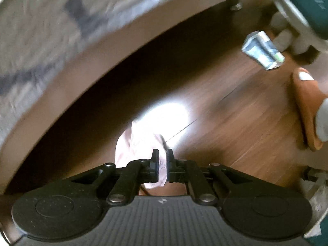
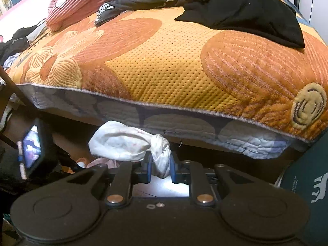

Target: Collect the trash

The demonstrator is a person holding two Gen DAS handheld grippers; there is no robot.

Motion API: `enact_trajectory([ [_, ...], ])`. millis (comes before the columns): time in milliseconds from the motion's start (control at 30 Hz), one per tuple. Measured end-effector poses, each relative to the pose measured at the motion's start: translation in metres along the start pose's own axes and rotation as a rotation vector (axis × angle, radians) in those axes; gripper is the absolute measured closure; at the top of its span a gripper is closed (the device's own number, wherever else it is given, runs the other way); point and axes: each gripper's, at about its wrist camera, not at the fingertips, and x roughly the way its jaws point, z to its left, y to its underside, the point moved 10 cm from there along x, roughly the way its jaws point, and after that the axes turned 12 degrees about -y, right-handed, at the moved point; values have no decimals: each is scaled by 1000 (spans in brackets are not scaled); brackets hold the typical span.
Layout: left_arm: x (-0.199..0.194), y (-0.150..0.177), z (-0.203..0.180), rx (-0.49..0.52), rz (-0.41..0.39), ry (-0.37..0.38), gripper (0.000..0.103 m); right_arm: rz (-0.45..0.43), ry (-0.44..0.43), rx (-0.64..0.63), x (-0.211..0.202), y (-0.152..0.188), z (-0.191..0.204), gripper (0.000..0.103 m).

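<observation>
In the left wrist view my left gripper is shut on a crumpled pale pink plastic bag that hangs above the wooden floor beside the bed frame. A crumpled blue and white wrapper lies on the floor at the upper right. In the right wrist view my right gripper is shut on the knotted end of a white tied bag, held in front of the mattress edge. The left gripper's body shows at the left of that view.
A bed with an orange flowered mattress cover and dark clothes fills the right wrist view. A brown slipper and a teal object are at the right of the left wrist view. The dark gap under the bed lies ahead.
</observation>
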Motion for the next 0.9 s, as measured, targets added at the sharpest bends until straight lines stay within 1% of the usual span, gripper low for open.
enact_trajectory([
  [67, 19, 2, 5, -22, 29, -16, 76, 16, -10, 8, 3, 1, -1, 86],
  [100, 30, 3, 7, -36, 45, -23, 53, 20, -15, 11, 5, 1, -1, 86],
  [133, 40, 3, 11, -53, 60, -29, 27, 25, -18, 16, 7, 1, -1, 86],
  [167, 49, 3, 13, -73, 66, -34, 22, 33, -22, 24, 10, 1, -1, 86],
  [233, 67, 3, 19, -99, 76, -46, 22, 43, -32, 31, 15, 0, 0, 86],
  [300, 90, 8, 24, -109, 108, -52, 22, 58, -38, 33, 20, 1, 1, 86],
  [367, 109, 16, 30, -111, 142, -74, 22, 77, -42, 38, 26, 3, 1, 86],
  [500, 148, 36, 29, -122, 242, -55, 22, 108, -44, 48, 35, 7, 0, 86],
  [667, 173, 44, 21, -138, 281, -17, 24, 136, -36, 59, 44, 12, -3, 86],
  [700, 175, 45, 20, -142, 283, -11, 31, 140, -34, 58, 46, 13, -3, 86],
  [733, 177, 45, 19, -139, 284, -8, 49, 143, -33, 58, 47, 13, -2, 86],
  [800, 179, 46, 15, -119, 287, -5, 68, 145, -32, 54, 49, 13, -1, 86],
  [900, 173, 43, 15, -88, 255, -27, 78, 141, -27, 42, 49, 13, 0, 86],
])
